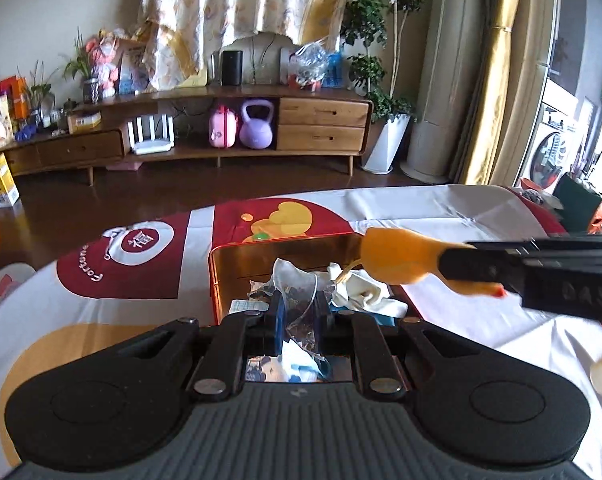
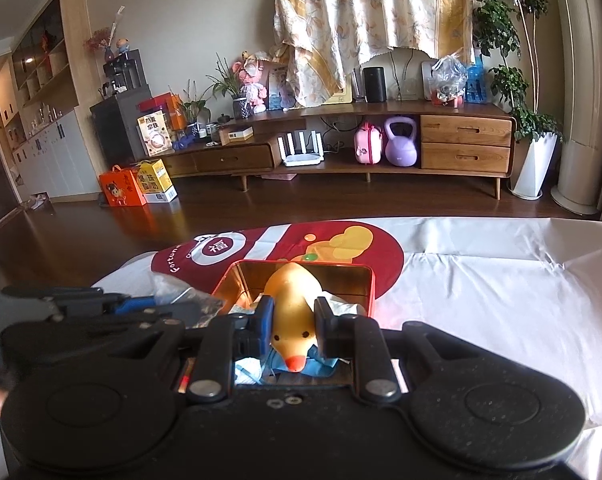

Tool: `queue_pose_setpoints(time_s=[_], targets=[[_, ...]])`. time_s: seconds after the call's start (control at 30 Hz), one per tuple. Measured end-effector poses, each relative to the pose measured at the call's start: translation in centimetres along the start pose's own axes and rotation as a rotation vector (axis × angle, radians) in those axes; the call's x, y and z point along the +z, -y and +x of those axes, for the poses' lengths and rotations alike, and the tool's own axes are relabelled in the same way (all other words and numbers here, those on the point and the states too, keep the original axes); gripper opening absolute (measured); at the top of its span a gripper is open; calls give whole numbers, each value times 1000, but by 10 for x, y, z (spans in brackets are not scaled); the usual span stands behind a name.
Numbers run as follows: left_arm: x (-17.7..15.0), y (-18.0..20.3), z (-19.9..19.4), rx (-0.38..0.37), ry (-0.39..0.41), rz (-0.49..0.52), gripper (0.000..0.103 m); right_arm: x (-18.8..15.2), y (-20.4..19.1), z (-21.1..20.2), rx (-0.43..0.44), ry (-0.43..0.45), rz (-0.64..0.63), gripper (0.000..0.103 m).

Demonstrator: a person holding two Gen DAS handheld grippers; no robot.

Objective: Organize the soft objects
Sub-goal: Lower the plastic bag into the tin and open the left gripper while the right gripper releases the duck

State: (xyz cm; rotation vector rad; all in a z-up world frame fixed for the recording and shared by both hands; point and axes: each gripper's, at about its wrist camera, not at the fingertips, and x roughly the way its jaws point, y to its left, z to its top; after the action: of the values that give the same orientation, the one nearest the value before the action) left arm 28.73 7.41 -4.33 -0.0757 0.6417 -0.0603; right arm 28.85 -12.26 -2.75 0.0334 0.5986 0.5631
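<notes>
Over the red tin point(image 2: 365, 280), your right gripper point(image 2: 293, 322) has its fingers narrowed onto the yellow rubber duck point(image 2: 291, 300); your left gripper point(image 1: 298, 312) pinches a clear plastic bag point(image 1: 297, 280) just above the contents. Risk: both loads are slippery (the bag especially) and could slip out onto the tablecloth point(image 2: 481, 280). Legible text: "福" and "Fortune" on the cloth.

A table point(image 2: 481, 280) stands covered by a white cloth point(image 1: 441, 208) printed with a dark red patch and yellow shapes. Directly on the cloth sits a red tin box point(image 2: 371, 292) with a shiny gold inside, open at the top. The red printed patch lies under and just behind the box; bare white cloth stretches away to its right.
</notes>
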Motion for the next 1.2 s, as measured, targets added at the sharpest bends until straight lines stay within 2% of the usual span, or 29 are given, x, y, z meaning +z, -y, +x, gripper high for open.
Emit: queue_pose_setpoints(time_s=[0.37, 0.73, 1.03, 1.2], targets=[[3, -5, 50, 17, -58, -9, 14, -12, 8, 32, 1, -47, 25, 20], [-14, -6, 79, 10, -154, -28, 14, -28, 6, 53, 7, -132, 15, 22], [-27, -4, 86, 14, -205, -9, 14, -35, 4, 54, 10, -155, 3, 27], [-27, -2, 83, 25, -218, 5, 14, -34, 5, 49, 12, -145, 18, 35]])
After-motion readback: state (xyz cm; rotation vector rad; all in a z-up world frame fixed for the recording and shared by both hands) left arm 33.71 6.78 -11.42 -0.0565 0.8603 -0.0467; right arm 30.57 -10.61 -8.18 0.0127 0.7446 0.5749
